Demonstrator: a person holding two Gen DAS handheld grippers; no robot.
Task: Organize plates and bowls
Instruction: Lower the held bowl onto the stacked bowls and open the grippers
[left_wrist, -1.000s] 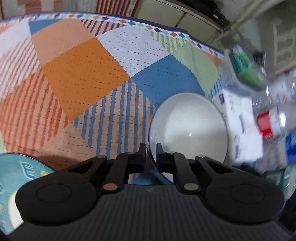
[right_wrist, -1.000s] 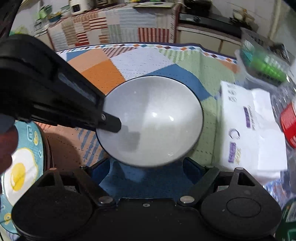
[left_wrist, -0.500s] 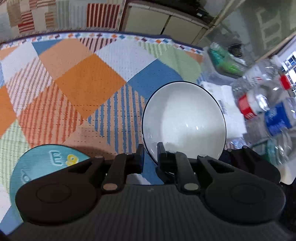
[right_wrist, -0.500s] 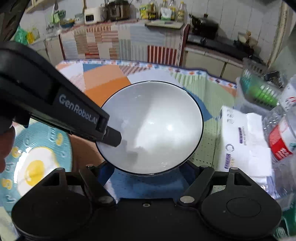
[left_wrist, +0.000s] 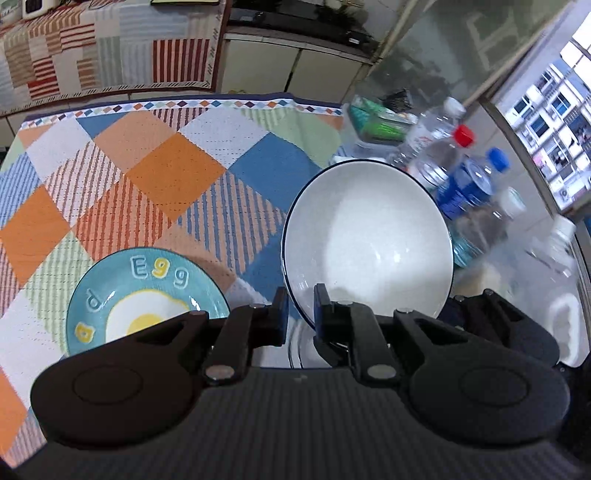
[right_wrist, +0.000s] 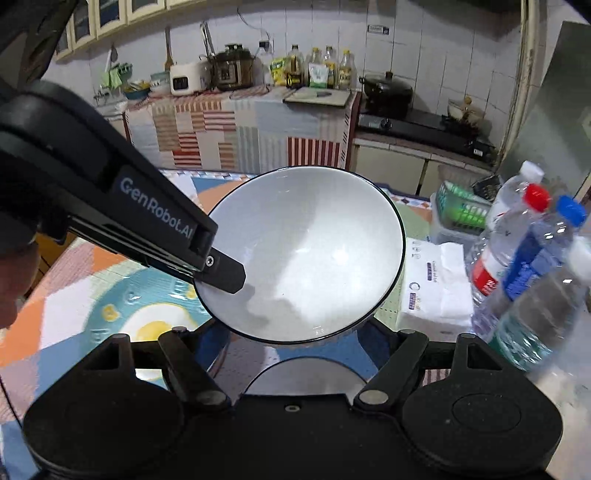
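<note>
My left gripper (left_wrist: 300, 315) is clamped on the near rim of the white bowl (left_wrist: 369, 243), holding it tilted in the air above the patchwork tablecloth (left_wrist: 155, 173). My right gripper (right_wrist: 291, 334) cradles the same bowl from below, its fingers spread wide against the outer wall on either side. The blue egg plate (left_wrist: 147, 295) lies flat on the table to the left, and a second bowl (right_wrist: 306, 376) sits just under the lifted one, with water bottles (right_wrist: 524, 258) to the right.
</note>
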